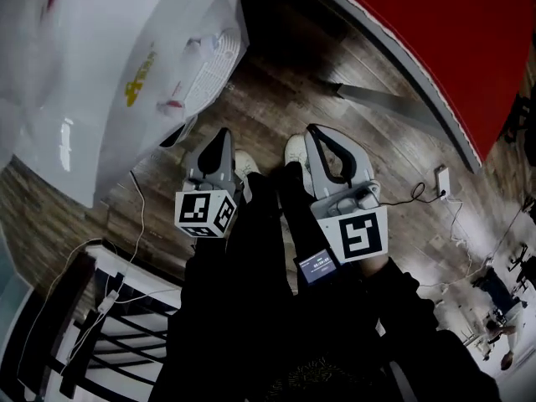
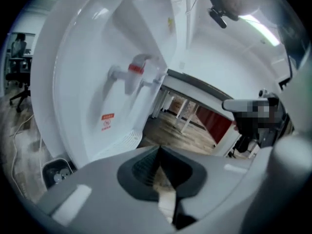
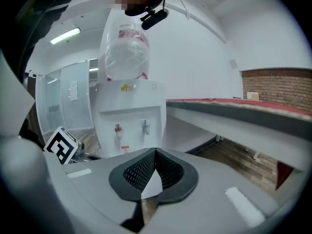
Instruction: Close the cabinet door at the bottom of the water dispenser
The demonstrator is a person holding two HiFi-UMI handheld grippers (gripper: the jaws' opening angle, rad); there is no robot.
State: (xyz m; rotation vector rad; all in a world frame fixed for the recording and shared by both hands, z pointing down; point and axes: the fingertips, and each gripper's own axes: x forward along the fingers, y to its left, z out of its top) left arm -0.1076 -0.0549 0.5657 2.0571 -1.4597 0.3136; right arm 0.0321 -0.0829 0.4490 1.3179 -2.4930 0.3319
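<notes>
The white water dispenser (image 1: 100, 82) stands at the upper left of the head view, seen from above. Its red and white taps (image 2: 131, 74) and drip grille (image 2: 127, 139) show tilted in the left gripper view. It stands upright with a clear bottle (image 3: 124, 48) on top in the right gripper view (image 3: 129, 101). The bottom cabinet door is hidden in every view. My left gripper (image 1: 221, 134) is shut and empty (image 2: 158, 148), a little off the dispenser's front. My right gripper (image 1: 311, 130) is beside it, pads meeting with nothing between them (image 3: 156, 151).
A long red-topped table (image 1: 435, 40) runs along the right (image 3: 234, 106), with a leg (image 1: 377, 99) on the wooden floor. A plug and cable (image 1: 441, 178) lie at right. A black and white rack (image 1: 100, 325) is at lower left. The person's shoes (image 1: 295, 149) are below the grippers.
</notes>
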